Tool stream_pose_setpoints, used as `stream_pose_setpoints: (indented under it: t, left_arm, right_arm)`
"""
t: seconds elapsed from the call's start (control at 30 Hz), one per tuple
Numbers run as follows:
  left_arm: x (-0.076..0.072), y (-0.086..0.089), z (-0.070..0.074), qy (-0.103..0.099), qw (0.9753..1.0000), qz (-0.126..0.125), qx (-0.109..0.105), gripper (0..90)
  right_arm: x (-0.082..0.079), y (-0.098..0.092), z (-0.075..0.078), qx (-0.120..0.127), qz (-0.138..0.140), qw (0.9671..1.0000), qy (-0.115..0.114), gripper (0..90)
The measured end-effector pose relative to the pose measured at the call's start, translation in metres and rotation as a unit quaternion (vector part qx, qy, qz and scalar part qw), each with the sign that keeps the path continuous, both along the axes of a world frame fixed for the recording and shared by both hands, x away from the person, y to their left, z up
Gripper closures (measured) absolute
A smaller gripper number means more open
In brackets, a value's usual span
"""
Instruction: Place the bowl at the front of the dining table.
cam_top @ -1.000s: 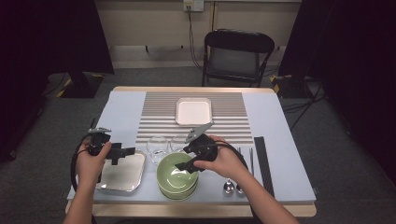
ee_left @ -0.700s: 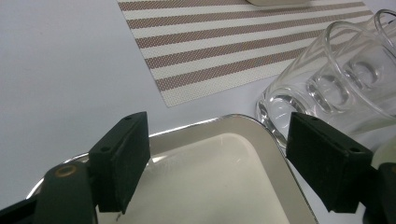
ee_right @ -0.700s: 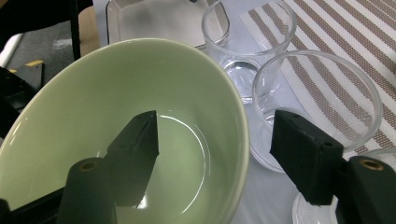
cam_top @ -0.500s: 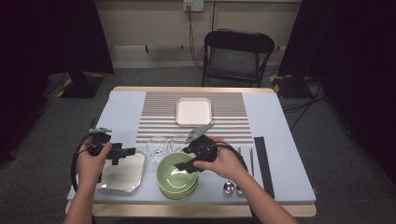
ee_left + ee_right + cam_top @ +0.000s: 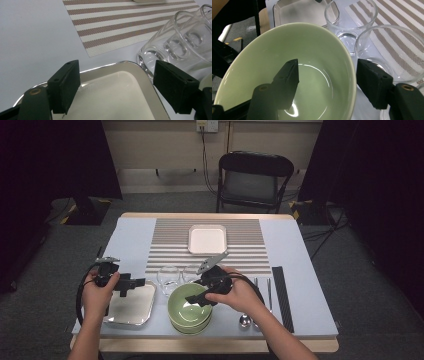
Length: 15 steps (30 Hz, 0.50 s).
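The right gripper (image 5: 325,82), jaws wide, straddled the glossy green ceramic bowl's (image 5: 287,72) rim; closing on it seemed next.

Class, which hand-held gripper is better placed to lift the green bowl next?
The right hand-held gripper: its open jaws straddle the rim of the green bowl. The left hand-held gripper hangs over the metal tray.
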<state>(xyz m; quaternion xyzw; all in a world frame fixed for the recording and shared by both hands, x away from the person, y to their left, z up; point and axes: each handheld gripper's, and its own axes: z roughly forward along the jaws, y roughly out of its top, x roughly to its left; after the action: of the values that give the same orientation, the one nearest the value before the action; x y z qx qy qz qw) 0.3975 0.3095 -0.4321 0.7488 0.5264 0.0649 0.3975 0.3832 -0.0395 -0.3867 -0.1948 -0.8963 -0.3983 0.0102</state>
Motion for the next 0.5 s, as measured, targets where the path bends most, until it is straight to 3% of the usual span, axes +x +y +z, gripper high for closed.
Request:
stream_pose_setpoints:
  t: [0.5]
  left_arm:
    - [0.0003,-0.0008,-0.0007,0.004,1.0,-0.003,0.003,21.8]
  right_arm:
    - [0.0,0.0,-0.0017,-0.015,-0.007,0.9999,0.002,46.1]
